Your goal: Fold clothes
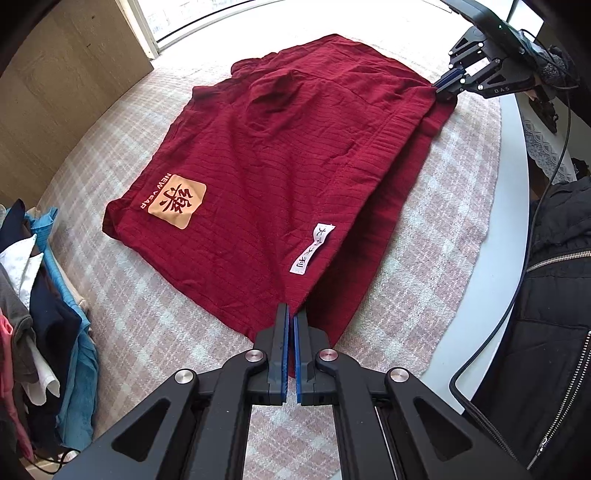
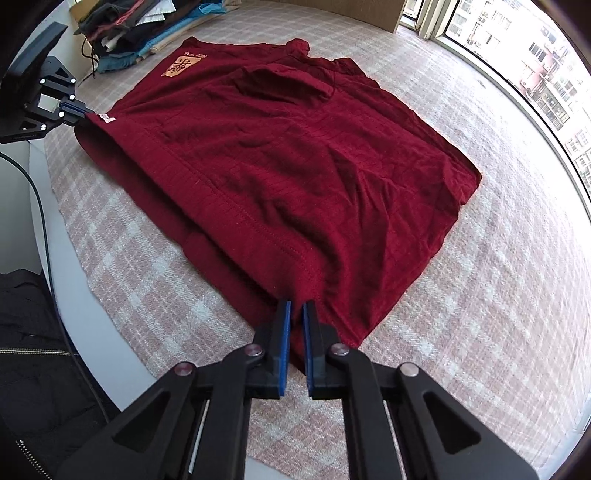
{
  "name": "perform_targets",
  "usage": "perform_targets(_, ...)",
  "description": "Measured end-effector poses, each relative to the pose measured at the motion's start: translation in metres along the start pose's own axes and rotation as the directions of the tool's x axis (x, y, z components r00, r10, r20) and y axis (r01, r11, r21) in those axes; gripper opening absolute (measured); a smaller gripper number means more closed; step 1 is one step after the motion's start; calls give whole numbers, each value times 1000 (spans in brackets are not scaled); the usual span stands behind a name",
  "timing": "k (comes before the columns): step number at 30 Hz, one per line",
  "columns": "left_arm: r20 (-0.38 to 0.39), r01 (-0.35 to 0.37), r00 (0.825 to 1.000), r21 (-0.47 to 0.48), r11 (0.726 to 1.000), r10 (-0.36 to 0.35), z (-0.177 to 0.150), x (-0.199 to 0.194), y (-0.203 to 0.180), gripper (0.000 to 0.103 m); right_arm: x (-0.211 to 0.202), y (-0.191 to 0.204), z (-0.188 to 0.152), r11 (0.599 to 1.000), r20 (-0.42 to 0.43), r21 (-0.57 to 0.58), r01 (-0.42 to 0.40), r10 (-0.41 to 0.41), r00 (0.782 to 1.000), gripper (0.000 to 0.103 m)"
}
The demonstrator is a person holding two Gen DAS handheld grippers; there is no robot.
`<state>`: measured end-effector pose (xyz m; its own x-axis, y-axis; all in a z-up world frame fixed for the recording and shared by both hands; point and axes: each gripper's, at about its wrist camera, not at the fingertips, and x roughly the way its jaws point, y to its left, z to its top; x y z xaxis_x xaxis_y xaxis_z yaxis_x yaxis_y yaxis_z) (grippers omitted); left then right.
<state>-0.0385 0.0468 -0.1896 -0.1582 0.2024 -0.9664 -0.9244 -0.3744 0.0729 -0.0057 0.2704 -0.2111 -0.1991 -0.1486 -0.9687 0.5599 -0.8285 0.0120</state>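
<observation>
A dark red ribbed garment [image 1: 280, 155] lies folded on a pink plaid cloth [image 1: 147, 314]. It bears an orange patch [image 1: 176, 201] and a white label [image 1: 312, 249]. My left gripper [image 1: 290, 315] is shut on the garment's near corner by the label. My right gripper [image 2: 296, 303] is shut on the garment's other hem corner [image 2: 295, 288]. Each gripper shows in the other's view: the right one [image 1: 445, 86] at the far corner, the left one [image 2: 83, 110] next to the label. The top layer [image 2: 280, 155] is lifted slightly along the held edge.
A pile of mixed clothes [image 1: 40, 314] lies at the table's left, also in the right wrist view [image 2: 125, 29]. The white round table edge [image 1: 476, 332] and a black jacket [image 1: 546, 332] are near me. A cardboard box [image 1: 62, 85] and a window [image 2: 524, 62] stand beyond.
</observation>
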Motion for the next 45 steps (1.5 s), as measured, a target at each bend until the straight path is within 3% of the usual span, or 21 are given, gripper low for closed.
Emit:
perform_targets(4, 6, 8, 1000, 8, 1000, -8, 1, -2, 0, 2, -15, -4, -4, 998, -3, 16, -60, 60, 998, 6)
perform_targets(7, -24, 43, 999, 6, 999, -42, -1, 11, -2, 2, 1, -12, -6, 998, -74, 17, -58, 59, 996, 6)
perform_targets(10, -61, 59, 996, 15, 998, -58, -1, 25, -3, 10, 14, -9, -6, 998, -107, 12, -63, 64, 992, 10)
perform_targets(13, -43, 32, 999, -12, 999, -33, 4, 21, 5, 14, -3, -14, 1, 996, -69, 30, -80, 82, 994, 18)
perform_targets(16, -14, 21, 1000, -62, 998, -22, 4, 6, 17, 21, -32, -27, 7, 986, -17, 39, -164, 165, 986, 29)
perform_targets(20, 30, 3, 1000, -120, 993, 0, 0, -15, 23, 21, -51, -54, 24, 960, 107, 127, -250, 237, 966, 32)
perform_targets(23, 113, 19, 994, -163, 986, -1, -5, -34, 11, 22, -35, -54, 40, 966, 133, 150, -209, 189, 973, 32)
perform_targets(26, 133, 25, 991, -170, 985, -3, 23, -6, 3, 22, 0, -40, 51, 980, 84, 89, -177, 170, 982, 32)
perform_targets(29, 82, 44, 996, -191, 981, -29, 28, 20, -7, 21, 25, -32, 47, 993, 24, 10, -118, 117, 993, 32)
perform_targets(32, 68, 17, 998, -228, 974, -2, 21, 25, -7, 24, 17, -41, 38, 994, 11, -4, -111, 111, 994, 32)
perform_targets(34, 35, -38, 998, -298, 954, 50, 21, 17, -2, 20, -2, -68, 32, 979, 84, 69, -190, 184, 979, 32)
perform_targets(37, 103, -50, 991, -303, 952, 85, 44, -10, -27, 22, -24, -122, 30, 963, 170, 197, -183, 150, 974, 33)
perform_targets(39, 167, -36, 982, -282, 959, 86, 74, -20, -61, 29, -29, -157, 33, 959, 199, 245, -139, 90, 976, 37)
perform_targets(40, 198, -23, 977, -272, 962, 80, 90, -23, -79, 38, -28, -171, 36, 955, 207, 270, -127, 71, 976, 39)
perform_targets(41, 227, 10, 972, -263, 965, 52, 107, -20, -97, 44, -25, -183, 40, 948, 212, 292, -124, 62, 975, 39)
perform_targets(44, 300, 116, 953, -202, 973, -51, 157, -1, -153, 44, -10, -207, 54, 934, 250, 332, -128, 44, 967, 40)
perform_targets(45, 305, 122, 951, -189, 974, -60, 173, 8, -169, 44, -3, -210, 59, 932, 255, 336, -134, 47, 966, 40)
